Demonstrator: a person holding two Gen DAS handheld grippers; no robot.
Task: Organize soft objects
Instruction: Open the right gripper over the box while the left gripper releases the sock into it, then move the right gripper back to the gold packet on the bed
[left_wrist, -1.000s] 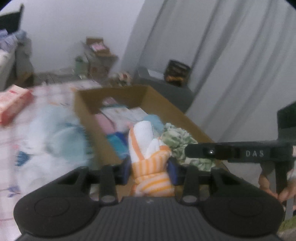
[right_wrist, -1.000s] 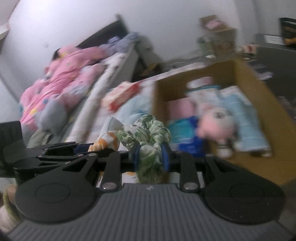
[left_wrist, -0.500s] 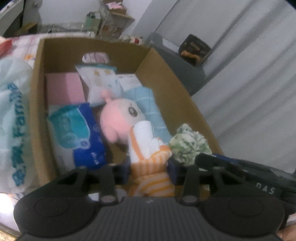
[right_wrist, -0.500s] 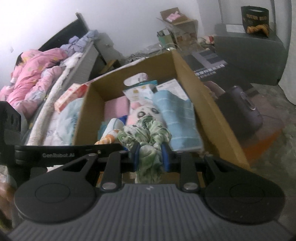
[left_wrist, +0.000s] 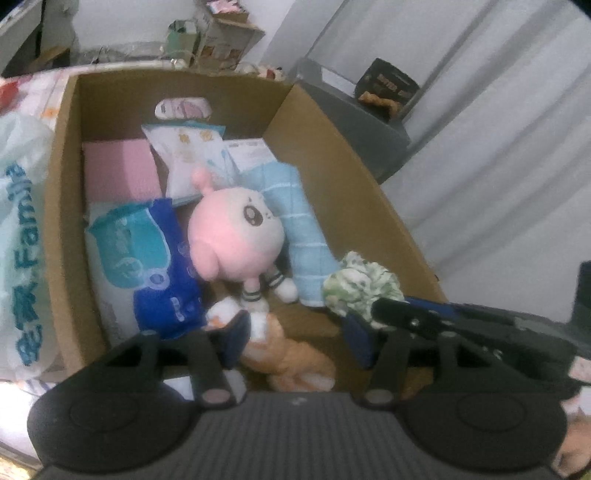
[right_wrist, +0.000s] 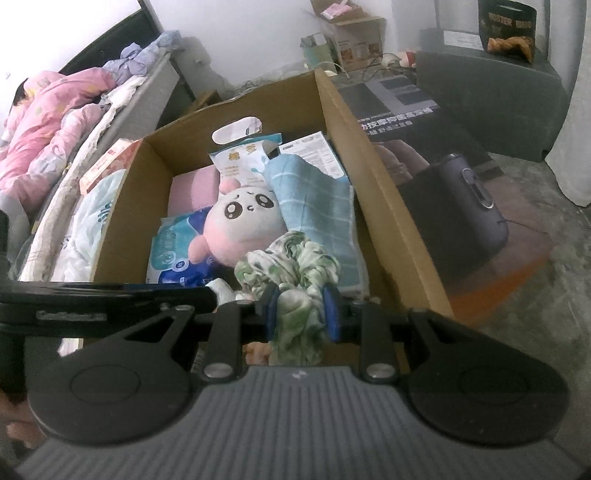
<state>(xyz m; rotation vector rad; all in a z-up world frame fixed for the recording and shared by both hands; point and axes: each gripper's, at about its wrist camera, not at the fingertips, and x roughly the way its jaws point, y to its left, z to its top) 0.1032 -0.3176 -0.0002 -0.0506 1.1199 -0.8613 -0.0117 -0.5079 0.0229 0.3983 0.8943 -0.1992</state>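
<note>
An open cardboard box (left_wrist: 354, 177) (right_wrist: 380, 206) holds a pink plush doll (left_wrist: 229, 236) (right_wrist: 240, 225), a light blue towel (left_wrist: 295, 221) (right_wrist: 317, 206) and a blue tissue pack (left_wrist: 147, 258). My left gripper (left_wrist: 297, 338) hangs over the box's near end, its jaws opening. An orange striped cloth (left_wrist: 288, 358) lies loose on the box floor between and below them, blurred. My right gripper (right_wrist: 301, 310) is shut on a green and white floral cloth (right_wrist: 295, 273) (left_wrist: 362, 284), held just above the box's near right corner beside the left gripper.
A printed plastic bag (left_wrist: 18, 240) lies against the box's left wall. A bed with a pink quilt (right_wrist: 55, 110) runs along the left. To the right stand a dark round appliance (right_wrist: 461, 210) on the floor, a grey cabinet (right_wrist: 491, 81) and a curtain (left_wrist: 498, 147).
Both grippers came forward and down over the box. The left jaws spread and the orange striped cloth dropped out of them onto the box floor. The right still grips the green cloth.
</note>
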